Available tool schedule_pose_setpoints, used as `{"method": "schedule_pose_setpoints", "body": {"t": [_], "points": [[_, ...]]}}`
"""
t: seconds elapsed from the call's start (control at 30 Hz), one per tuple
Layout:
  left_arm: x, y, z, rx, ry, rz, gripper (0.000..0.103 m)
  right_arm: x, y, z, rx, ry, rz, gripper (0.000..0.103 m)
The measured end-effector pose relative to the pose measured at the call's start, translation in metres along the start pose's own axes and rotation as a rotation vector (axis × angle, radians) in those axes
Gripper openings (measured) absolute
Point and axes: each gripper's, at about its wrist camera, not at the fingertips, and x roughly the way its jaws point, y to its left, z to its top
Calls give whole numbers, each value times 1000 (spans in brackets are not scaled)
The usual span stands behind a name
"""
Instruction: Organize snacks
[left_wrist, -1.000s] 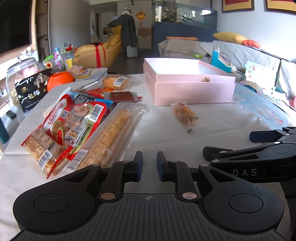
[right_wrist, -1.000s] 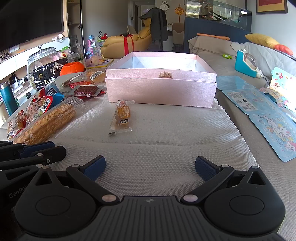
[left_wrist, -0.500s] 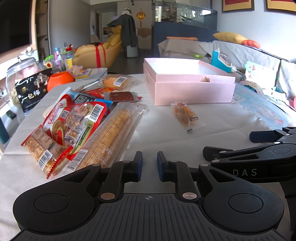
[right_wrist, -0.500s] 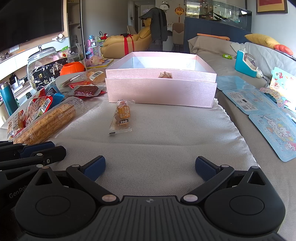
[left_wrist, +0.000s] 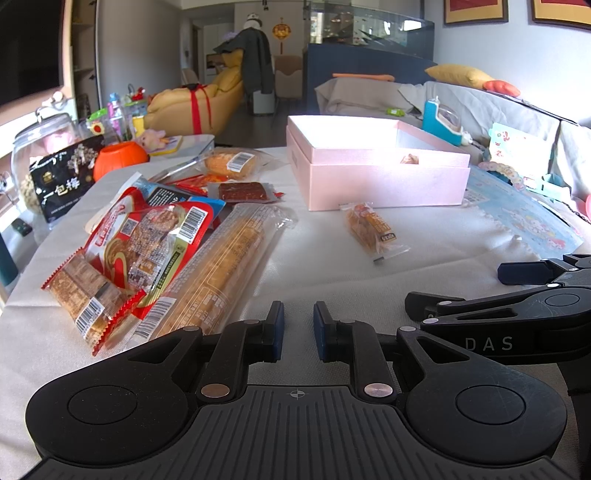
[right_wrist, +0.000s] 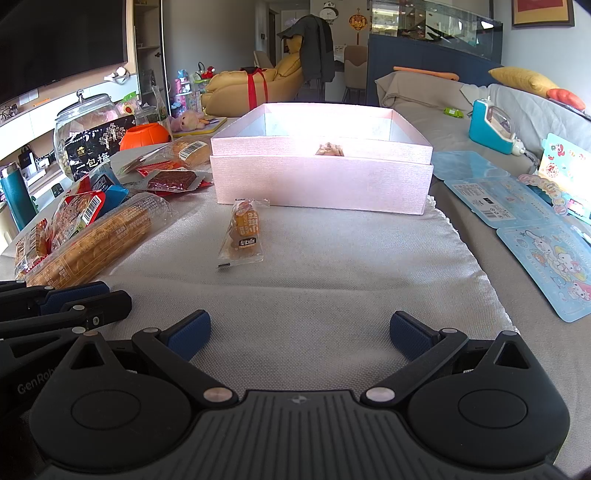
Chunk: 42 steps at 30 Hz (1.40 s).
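White woven cloth (right_wrist: 332, 288) covers the table; a living room with a yellow sofa lies far behind. Pink box (right_wrist: 321, 173), lid off, sits at the far centre of the cloth, one small snack (right_wrist: 329, 150) visible inside near its front wall. Small orange snack packet (right_wrist: 242, 234) lies flat on the cloth just in front of the box, apart from it. To the left: long biscuit packet (left_wrist: 218, 273), red wafer packet (left_wrist: 92, 295) partly overlapping it, dark red bar (left_wrist: 242, 191) and bun packet (left_wrist: 231, 163) farther back. Glass jar (right_wrist: 83, 134) and orange pumpkin cup (right_wrist: 144, 136) stand at far left.

Left gripper (left_wrist: 298, 326): fingers nearly together, small gap between the pads, nothing held, low over near cloth. Right gripper (right_wrist: 300, 332): fingers wide apart, empty, low over near cloth, in line with the orange packet. Grippers side by side, close.
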Motion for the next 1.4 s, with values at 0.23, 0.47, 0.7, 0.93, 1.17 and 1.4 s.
{"method": "schedule_pose_setpoints", "body": {"t": [0.23,0.47,0.7,0.93,1.17,1.4], "points": [[0,0,0,2,0,1,21,0,0,0,0,0,0,103],[0,0,0,0,0,1,21,0,0,0,0,0,0,103],[0,0,0,2,0,2,21,2,1,0,0,0,0,103],[-1,13,5,-44,27,-78,21,2,-1,6,-16,64,27,103],[-25,63,56,-169,5,-150,22,12,4,23,-19,201,11,103],[-29,136,73,-303,63,-85,22,15,26,47,-24,198,122,91]]}}
